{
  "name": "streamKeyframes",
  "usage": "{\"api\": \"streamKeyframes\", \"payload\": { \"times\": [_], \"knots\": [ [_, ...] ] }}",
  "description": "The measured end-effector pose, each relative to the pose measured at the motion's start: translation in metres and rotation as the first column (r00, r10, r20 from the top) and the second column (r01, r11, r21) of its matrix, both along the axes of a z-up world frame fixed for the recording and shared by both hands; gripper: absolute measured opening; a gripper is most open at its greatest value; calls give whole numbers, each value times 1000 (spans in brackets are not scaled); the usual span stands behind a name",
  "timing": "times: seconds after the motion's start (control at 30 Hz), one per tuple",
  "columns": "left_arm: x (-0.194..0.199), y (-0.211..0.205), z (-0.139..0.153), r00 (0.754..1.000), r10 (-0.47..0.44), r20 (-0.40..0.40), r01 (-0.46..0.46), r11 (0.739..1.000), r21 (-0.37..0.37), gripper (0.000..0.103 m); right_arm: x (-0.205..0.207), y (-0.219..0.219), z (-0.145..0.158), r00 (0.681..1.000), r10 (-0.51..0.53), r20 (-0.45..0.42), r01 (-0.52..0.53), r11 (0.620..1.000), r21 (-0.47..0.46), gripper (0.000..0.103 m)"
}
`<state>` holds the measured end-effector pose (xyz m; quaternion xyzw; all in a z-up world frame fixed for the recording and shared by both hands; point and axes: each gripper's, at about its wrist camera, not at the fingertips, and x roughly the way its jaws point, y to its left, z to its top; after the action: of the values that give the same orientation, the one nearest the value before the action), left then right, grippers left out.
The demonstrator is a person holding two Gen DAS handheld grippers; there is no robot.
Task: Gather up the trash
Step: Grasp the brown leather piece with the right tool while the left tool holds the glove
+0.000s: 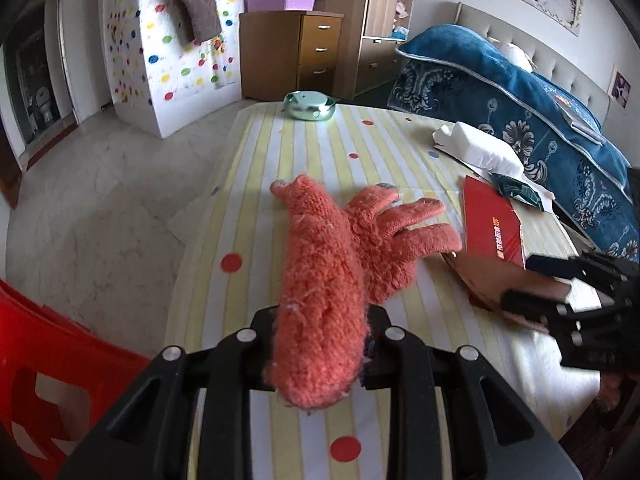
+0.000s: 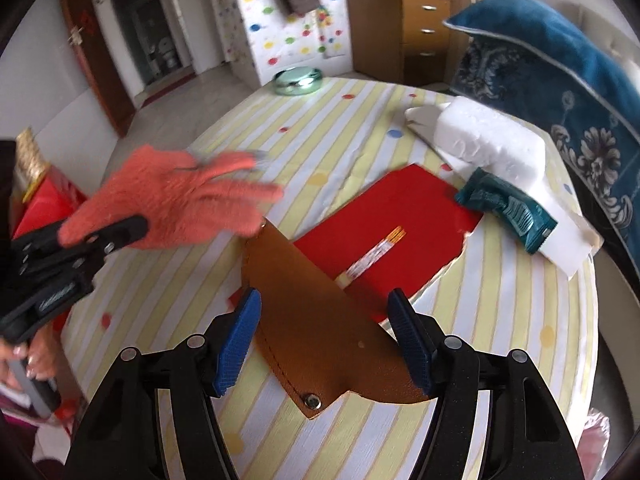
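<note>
Here, a fuzzy orange glove (image 1: 332, 280) is pinched at its cuff between the narrowly set fingers of the left gripper (image 1: 320, 320), and its knitted fingers are spread forward over the striped, dotted tablecloth (image 1: 304, 148). In the right wrist view the same glove is seen lifted above the cloth at the left, somewhat blurred. The right gripper (image 2: 324, 336) is held with its jaws standing wide apart; a brown leather pouch (image 2: 320, 332) with a metal snap lies between the blue pads (image 2: 240, 344), but the pads are not pressed against it. The pouch rests on the table, partly overlapping a red folder (image 2: 400, 216) that lies flat behind it. Just beyond the folder, a dark green wrapper (image 2: 508, 208) is leaned against a white plastic-wrapped pack (image 2: 480, 140) near the table's right edge. A shiny green tin (image 1: 308, 106) is set at the far end of the table. A blue patterned blanket (image 1: 520, 92) is draped to the right, and a red plastic stool (image 1: 44, 360) is seen at the lower left of the left wrist view.
</note>
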<state>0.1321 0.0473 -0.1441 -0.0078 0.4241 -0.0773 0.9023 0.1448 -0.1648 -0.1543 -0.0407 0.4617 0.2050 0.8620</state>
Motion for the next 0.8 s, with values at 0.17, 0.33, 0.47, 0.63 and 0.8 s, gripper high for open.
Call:
{"api": "streamKeyframes", "payload": {
  "times": [0.17, 0.33, 0.47, 0.63, 0.8],
  "knots": [
    [-8, -2, -1, 1000, -14, -8, 14, 1000, -2, 24, -22, 16, 0, 998, 56, 16, -54, 996, -74, 67],
    [-17, -3, -1, 1000, -20, -10, 20, 1000, -2, 24, -29, 23, -3, 997, 83, -3, -83, 993, -80, 74],
    [-24, 1, 1, 1000, -13, -9, 13, 1000, -7, 25, -39, 26, -4, 994, 110, -25, -112, 990, -88, 77],
    [-29, 1, 7, 1000, -9, 4, 9, 1000, -10, 24, -52, 37, -3, 994, 113, -4, -113, 987, -117, 60],
    [-37, -2, 13, 1000, -18, 18, 18, 1000, -7, 25, -55, 39, -5, 997, 70, 20, -68, 992, -107, 56]
  ]
}}
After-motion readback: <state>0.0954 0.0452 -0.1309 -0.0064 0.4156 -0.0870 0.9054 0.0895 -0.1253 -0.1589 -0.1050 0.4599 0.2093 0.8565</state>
